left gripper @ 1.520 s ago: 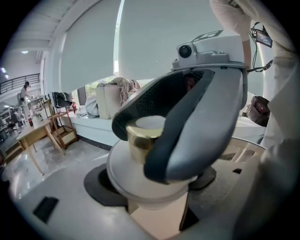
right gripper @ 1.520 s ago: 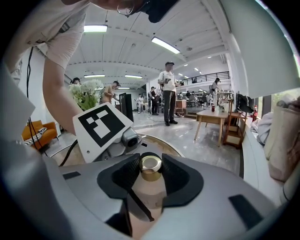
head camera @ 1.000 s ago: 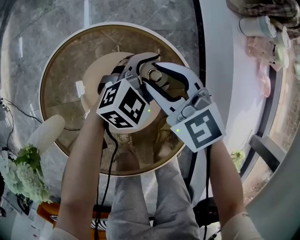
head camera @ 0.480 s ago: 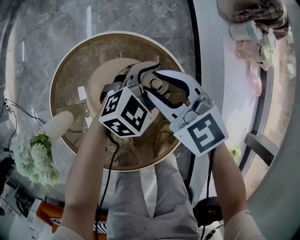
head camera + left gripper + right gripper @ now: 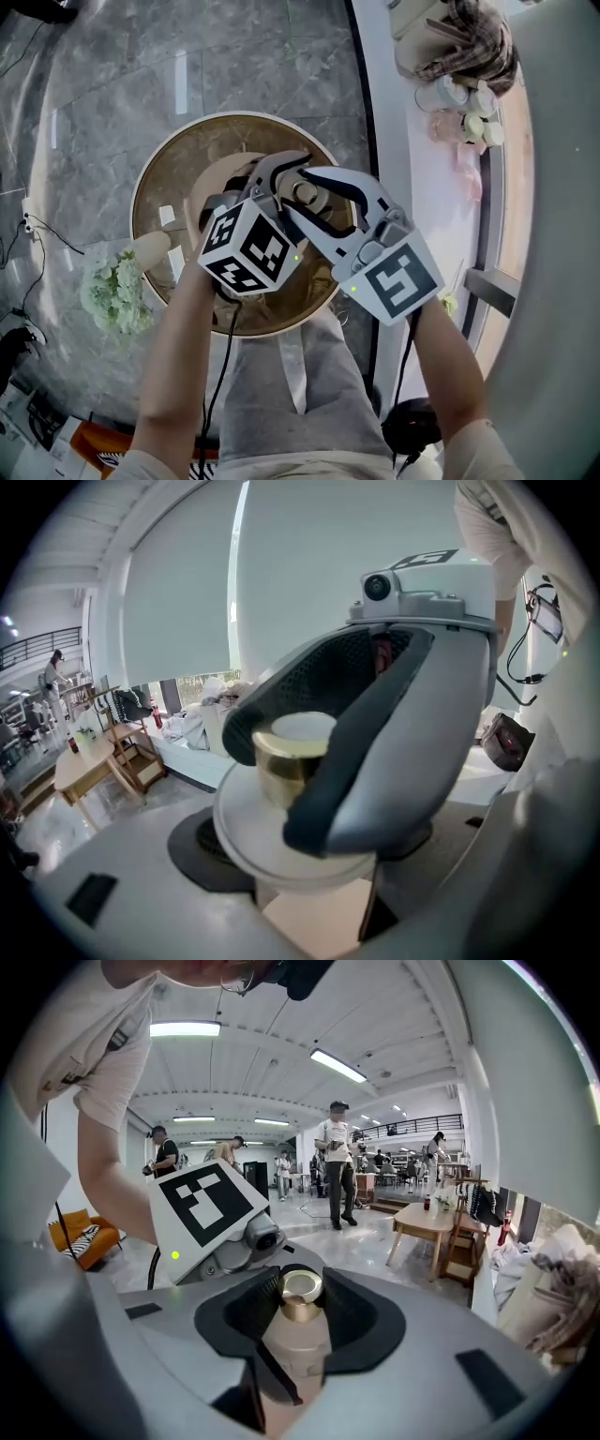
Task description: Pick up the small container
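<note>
The small container (image 5: 307,193) has a pale beige body (image 5: 295,1358) and a gold cap (image 5: 284,758) with a white top. It hangs in the air above the round table. My left gripper (image 5: 281,180) is shut on the body, whose beige base (image 5: 314,922) shows between its grey jaws. Opposite it, my right gripper (image 5: 300,1309) is shut on the gold cap (image 5: 301,1291), with a dark pad (image 5: 323,761) pressed on each side. In the head view the two grippers meet tip to tip, the right gripper (image 5: 317,201) coming in from the lower right.
Below the grippers stands a round glass-topped table (image 5: 178,164) with a pale rim. White flowers (image 5: 111,292) sit at its left edge. A white ledge (image 5: 412,150) with cups (image 5: 461,96) runs up the right. People stand (image 5: 336,1162) in the hall near a wooden table (image 5: 433,1222).
Both grippers keep the same hold on the container. The table beneath looks smaller and has shifted right in the head view, and more floor shows around it.
</note>
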